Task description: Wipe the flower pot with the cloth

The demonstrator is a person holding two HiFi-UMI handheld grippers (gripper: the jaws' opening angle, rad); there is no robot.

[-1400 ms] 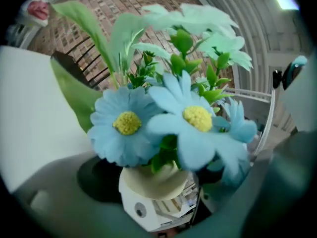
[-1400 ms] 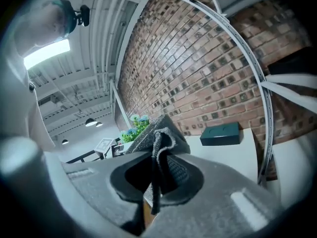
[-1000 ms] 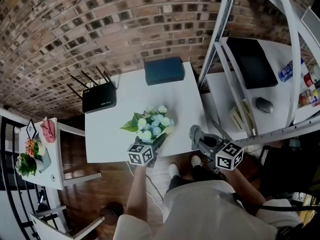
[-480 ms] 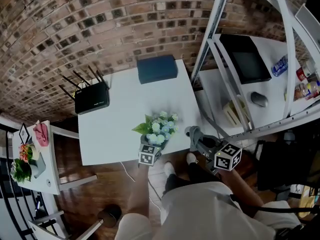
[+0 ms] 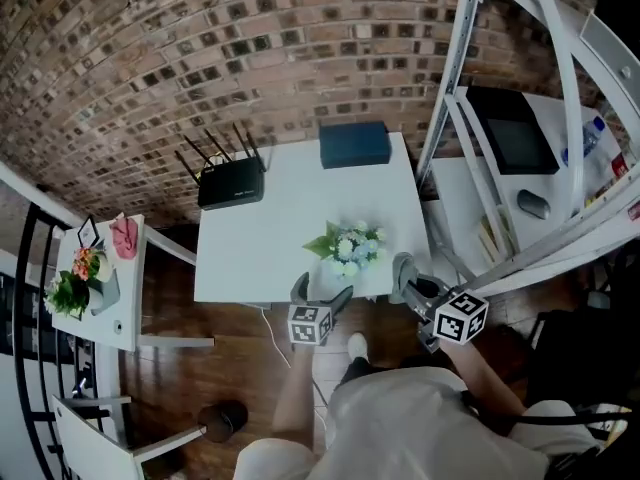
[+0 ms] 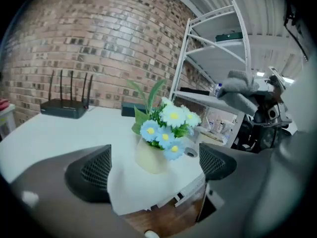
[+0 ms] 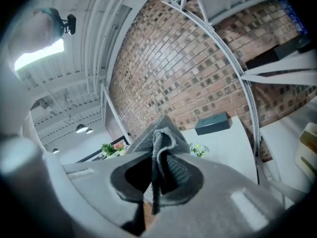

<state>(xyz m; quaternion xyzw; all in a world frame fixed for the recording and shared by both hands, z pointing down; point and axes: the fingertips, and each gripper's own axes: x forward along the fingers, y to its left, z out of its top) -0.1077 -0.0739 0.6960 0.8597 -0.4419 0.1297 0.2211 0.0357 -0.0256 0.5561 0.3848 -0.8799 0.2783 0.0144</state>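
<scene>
A cream flower pot [image 5: 347, 265] with blue and white flowers stands near the front edge of the white table [image 5: 260, 248]. My left gripper [image 5: 322, 290] sits just in front of it. Its jaws have just been opening, and in the left gripper view the flower pot [image 6: 150, 157] stands free on the table between and beyond the spread fingers [image 6: 94, 175], untouched. My right gripper [image 5: 405, 271] hovers at the table's front right corner, shut on a folded grey cloth [image 7: 162, 150]. The grey cloth [image 6: 238, 90] also shows at the right of the left gripper view.
A black router [image 5: 230, 180] and a dark blue box [image 5: 353, 144] lie at the table's back. White metal shelving [image 5: 470, 108] stands close on the right. A small side table [image 5: 125, 308] with another plant is at the left, above a wooden floor.
The left gripper has let go of the flower pot, spread its jaws and drawn back to the table's front edge. The right gripper still holds the cloth and has shifted slightly.
</scene>
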